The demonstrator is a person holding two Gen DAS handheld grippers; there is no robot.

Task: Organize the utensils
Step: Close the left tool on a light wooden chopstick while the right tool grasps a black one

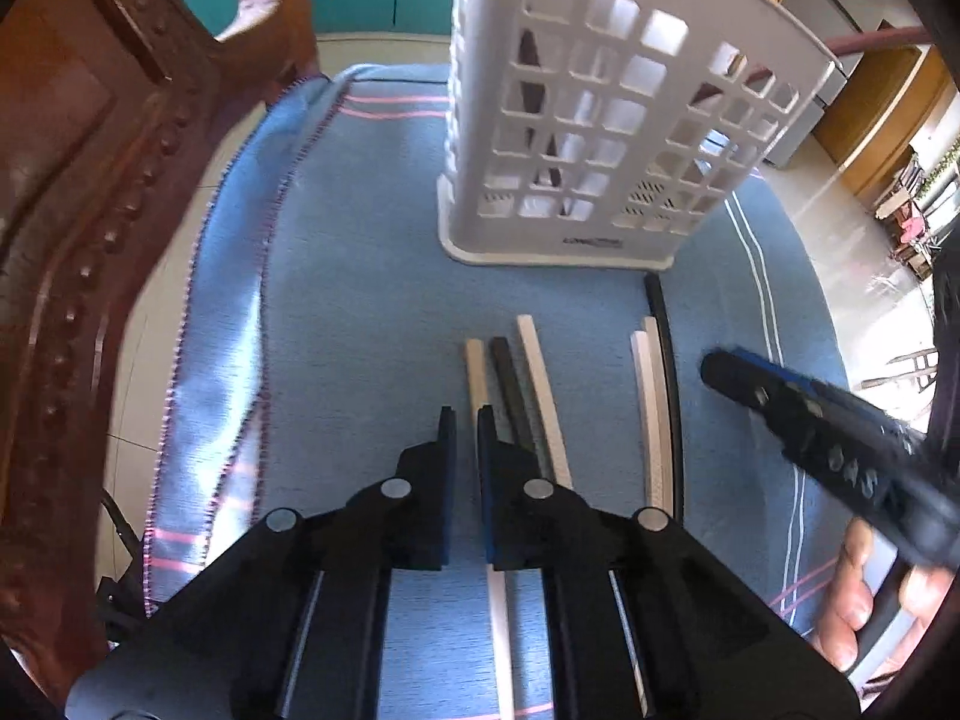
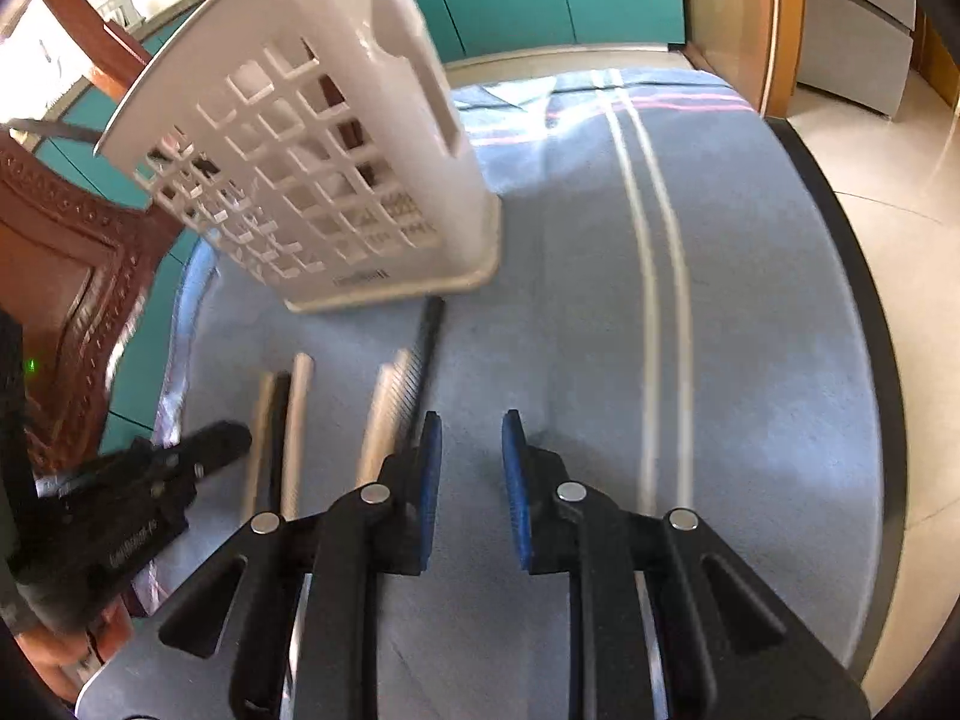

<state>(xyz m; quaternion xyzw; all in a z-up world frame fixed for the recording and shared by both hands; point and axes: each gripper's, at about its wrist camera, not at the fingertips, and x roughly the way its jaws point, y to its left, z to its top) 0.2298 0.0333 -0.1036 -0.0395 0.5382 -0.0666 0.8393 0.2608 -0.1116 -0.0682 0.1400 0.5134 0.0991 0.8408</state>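
- I saw the cloth (image 1: 372, 276) under everything.
- The basket (image 1: 576, 138) stood upright at 12 o'clock.
- My left gripper (image 1: 467, 420) had its jaws nearly shut, pinching a white stick (image 1: 476, 369).
- My right gripper (image 2: 471, 426) was part open, empty.
- More sticks (image 2: 298, 414) lay below the basket.

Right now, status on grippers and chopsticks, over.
Left hand-held gripper shut on a white chopstick. Right hand-held gripper open, empty. Other chopsticks on the cloth before the basket. Nothing in the way.
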